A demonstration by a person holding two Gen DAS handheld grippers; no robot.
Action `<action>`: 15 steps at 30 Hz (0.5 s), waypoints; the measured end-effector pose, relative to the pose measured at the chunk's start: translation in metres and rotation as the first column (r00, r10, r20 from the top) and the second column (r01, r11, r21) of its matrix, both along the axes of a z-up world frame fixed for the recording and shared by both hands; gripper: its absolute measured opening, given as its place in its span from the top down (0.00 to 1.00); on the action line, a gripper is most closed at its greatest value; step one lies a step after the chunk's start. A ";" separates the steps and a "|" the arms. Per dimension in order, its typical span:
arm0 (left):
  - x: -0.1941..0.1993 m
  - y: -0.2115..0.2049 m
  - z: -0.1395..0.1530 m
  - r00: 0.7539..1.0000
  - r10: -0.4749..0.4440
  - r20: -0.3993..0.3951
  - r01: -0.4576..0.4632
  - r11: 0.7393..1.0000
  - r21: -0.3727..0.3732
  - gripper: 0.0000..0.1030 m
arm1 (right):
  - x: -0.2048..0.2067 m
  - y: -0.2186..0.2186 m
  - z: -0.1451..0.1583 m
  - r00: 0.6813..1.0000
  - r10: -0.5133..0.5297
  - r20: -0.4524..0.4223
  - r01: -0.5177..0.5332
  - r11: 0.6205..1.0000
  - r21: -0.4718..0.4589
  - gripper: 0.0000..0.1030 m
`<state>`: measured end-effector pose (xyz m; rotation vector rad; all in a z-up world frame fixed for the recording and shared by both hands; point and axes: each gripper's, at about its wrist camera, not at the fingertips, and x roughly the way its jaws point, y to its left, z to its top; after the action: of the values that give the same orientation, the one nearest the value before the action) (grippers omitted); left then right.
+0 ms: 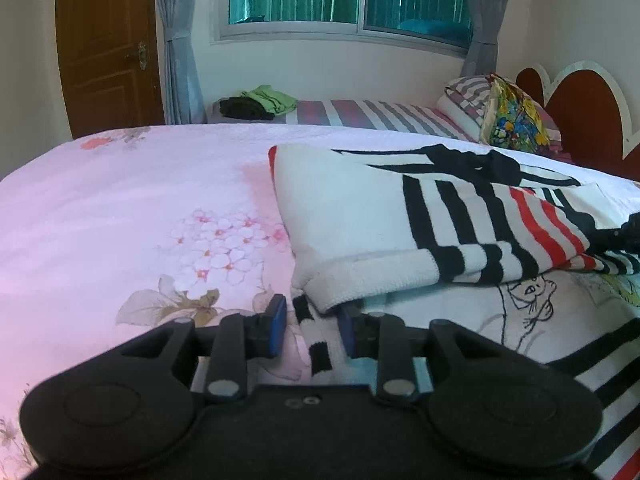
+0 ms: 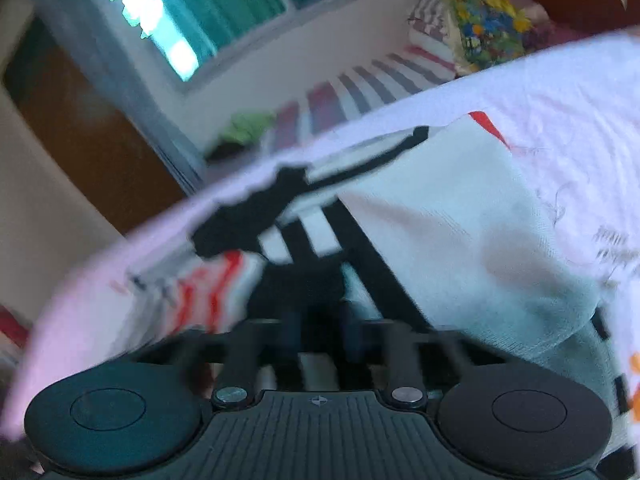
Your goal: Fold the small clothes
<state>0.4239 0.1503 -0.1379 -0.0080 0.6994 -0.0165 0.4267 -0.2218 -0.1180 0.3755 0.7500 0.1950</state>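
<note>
Left wrist view shows the left tool (image 1: 310, 330) low over the near edge of the bed (image 1: 100, 208), its blue pads set narrow around a striped strip of the garment (image 1: 400, 224) — the right pad sits partly under the folded white hem, the left pad stands just clear of the strip, so whether the cloth is truly pinched cannot be told. The garment, white with black and red stripes, lies half folded on the pink floral sheet toward the bed's right side, one layer already turned over another.

Right wrist view is blurred and tilted; the right tool (image 2: 320, 340) is closed, and dark striped cloth sits at its tips, though what it grips cannot be made out.

The likely risk is uneven hold: if the left pads only brush the strip, it may slip out as the fold is carried, leaving the hem skewed. The bulky doubled hem could also catch on the right pad and drag the lower layer along — undoing the fold. A quick tilted pull from the right side may twist the cloth
</note>
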 end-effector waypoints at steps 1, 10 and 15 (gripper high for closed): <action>0.000 0.001 0.000 1.000 -0.001 -0.004 0.001 1.000 -0.003 0.73 | -0.002 0.001 0.003 1.000 0.009 0.021 -0.008 1.000 -0.014 0.97; 0.001 0.006 -0.002 1.000 0.011 -0.012 -0.011 0.999 -0.047 0.73 | -0.003 -0.008 0.003 0.999 0.017 0.029 -0.015 0.997 -0.076 0.97; -0.022 0.020 0.024 0.998 0.000 0.057 0.005 0.995 -0.099 0.66 | -0.019 -0.020 0.024 0.993 -0.062 0.096 0.074 0.989 -0.128 0.97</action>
<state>0.4019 0.1706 -0.1143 -0.1015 0.6405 -0.0535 0.4079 -0.2422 -0.0942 0.2651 0.6544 0.0973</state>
